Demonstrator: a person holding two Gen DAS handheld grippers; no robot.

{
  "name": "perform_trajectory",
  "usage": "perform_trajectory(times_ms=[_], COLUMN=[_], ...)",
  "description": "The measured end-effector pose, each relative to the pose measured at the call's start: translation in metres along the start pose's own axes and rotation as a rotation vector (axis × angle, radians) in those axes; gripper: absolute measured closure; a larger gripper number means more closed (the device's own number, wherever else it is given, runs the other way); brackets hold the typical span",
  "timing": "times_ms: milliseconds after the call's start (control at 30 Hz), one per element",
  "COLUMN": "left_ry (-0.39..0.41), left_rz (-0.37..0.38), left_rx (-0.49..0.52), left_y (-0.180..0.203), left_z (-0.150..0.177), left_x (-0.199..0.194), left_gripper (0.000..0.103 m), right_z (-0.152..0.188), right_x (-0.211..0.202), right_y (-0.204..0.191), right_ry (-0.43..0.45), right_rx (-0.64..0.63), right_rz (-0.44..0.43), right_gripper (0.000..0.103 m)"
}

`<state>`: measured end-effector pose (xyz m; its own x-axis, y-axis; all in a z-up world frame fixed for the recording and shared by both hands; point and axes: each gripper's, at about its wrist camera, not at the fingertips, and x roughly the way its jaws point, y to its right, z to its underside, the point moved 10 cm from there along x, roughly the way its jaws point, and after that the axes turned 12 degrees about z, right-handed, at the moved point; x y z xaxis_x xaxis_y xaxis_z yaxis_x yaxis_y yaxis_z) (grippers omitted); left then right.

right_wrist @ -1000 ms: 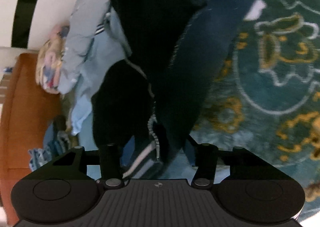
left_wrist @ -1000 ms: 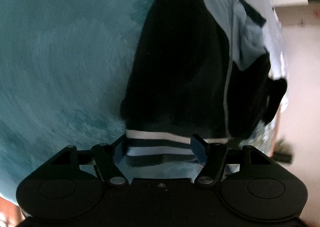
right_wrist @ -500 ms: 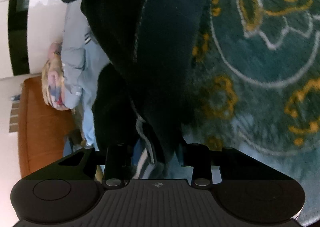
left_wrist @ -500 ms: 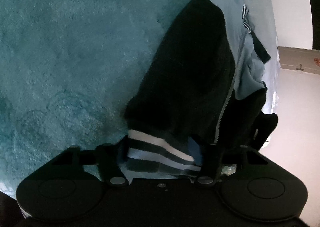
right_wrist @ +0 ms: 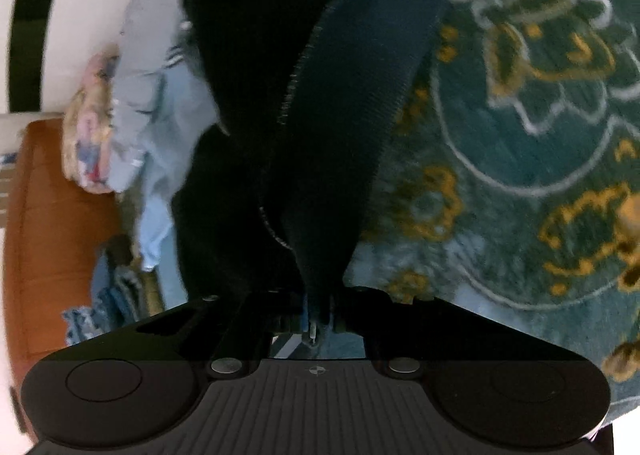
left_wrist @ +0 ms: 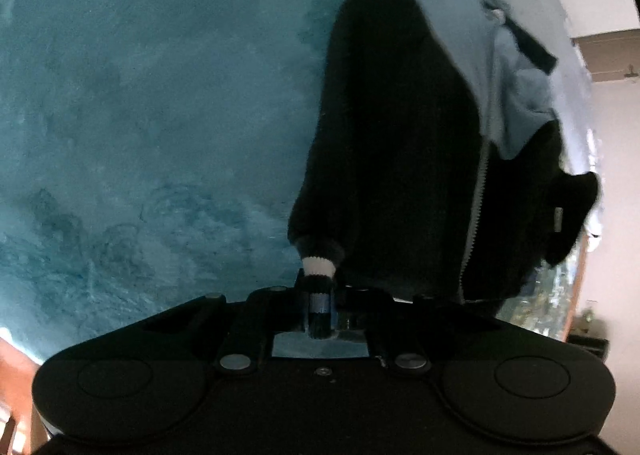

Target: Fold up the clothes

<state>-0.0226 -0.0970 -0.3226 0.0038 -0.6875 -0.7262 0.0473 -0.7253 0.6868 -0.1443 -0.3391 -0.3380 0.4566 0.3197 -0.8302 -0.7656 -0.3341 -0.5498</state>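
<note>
Jaws of both grippers, left [left_wrist: 318, 305] and right [right_wrist: 316, 319], pinch the black jacket's [left_wrist: 396, 159] striped hem [left_wrist: 318, 275]. Soft and limp, it hangs over the teal rug [left_wrist: 152, 115]; hem corners seem the best hold.

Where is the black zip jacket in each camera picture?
Left wrist view: the black jacket fills the centre-right, its striped cuff pinched in the left gripper.
Right wrist view: it hangs down the middle into the right gripper.
Shared landmark: the light blue clothes beside the jacket.
</note>
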Motion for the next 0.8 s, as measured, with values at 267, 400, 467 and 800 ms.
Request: perform_trajectory(times_ms=[267, 400, 467, 800], left_ry=[-0.038, -0.098, -0.098, 0.099], left_rz=[0.006, 0.043, 0.043, 0.019], left_rx=[0.008, 0.059, 0.126, 0.253], left_y=[-0.004, 0.009, 0.019, 0.095], left_z=[-0.008, -0.026, -0.040, -0.121], left_x=[0.010, -0.015, -0.033, -0.080], left_gripper=[0.090, 0.082, 0.072, 0.028], right_z=[0.001, -0.004, -0.010, -0.068], right_x=[0.005, -0.020, -0.036, -0.132], right_y=[-0.003, -0.018, -0.024, -0.022], right_ry=[-0.009, 0.001, 0.010, 0.313], right_rx=[-0.047, -0.131, -0.149, -0.022], right_rz=[0.041, 0.015, 0.013, 0.091], right_gripper=[0.092, 0.069, 0.062, 0.032])
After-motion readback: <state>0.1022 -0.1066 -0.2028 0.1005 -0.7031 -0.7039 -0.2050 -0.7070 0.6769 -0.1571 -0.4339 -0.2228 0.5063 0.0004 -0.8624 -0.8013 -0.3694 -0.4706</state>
